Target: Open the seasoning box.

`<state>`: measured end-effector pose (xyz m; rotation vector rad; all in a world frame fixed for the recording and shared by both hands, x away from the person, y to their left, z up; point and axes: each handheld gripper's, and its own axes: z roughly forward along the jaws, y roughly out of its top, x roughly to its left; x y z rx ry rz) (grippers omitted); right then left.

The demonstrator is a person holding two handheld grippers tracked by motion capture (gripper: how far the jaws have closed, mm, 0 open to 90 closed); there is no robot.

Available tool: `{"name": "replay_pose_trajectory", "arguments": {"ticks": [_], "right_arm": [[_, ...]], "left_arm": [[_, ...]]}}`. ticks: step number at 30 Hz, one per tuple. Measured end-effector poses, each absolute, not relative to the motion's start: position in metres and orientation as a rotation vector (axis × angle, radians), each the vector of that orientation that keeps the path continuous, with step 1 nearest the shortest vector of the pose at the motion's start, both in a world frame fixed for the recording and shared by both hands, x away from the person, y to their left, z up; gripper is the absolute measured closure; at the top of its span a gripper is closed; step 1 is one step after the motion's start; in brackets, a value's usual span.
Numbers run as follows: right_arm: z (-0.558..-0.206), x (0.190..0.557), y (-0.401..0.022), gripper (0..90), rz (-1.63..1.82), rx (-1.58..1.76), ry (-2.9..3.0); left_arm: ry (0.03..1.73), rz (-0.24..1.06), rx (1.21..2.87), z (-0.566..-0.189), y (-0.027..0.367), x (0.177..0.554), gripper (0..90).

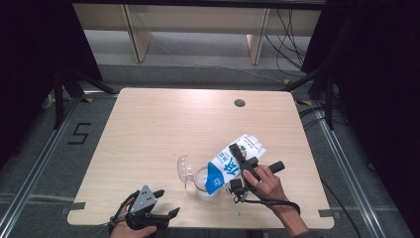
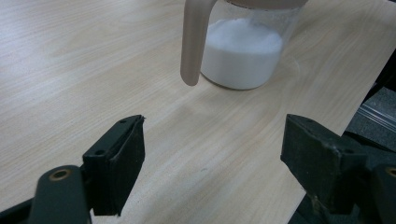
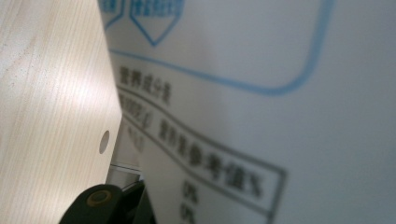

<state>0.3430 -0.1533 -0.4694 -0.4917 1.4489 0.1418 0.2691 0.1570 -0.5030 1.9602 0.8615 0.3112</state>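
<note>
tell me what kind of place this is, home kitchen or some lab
Most likely a lab or recording setup, not a kitchen. A bare wooden table stands between black curtains, with loose cables on the grey floor and a taped number marking beside it.

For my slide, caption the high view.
Right tool tips a milk carton over a clear jug of milk.
</note>
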Motion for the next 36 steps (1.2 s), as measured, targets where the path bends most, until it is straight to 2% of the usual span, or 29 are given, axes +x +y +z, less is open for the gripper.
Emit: {"name": "replay_pose_trajectory", "arguments": {"ticks": [36], "right_arm": [[-0.4701,0.3432,-0.1546,77.1,0.169,-0.45,1.491]], "left_arm": [[0.863,0.309,1.959,-0.503,0.157,0.2692,21.2]]}}
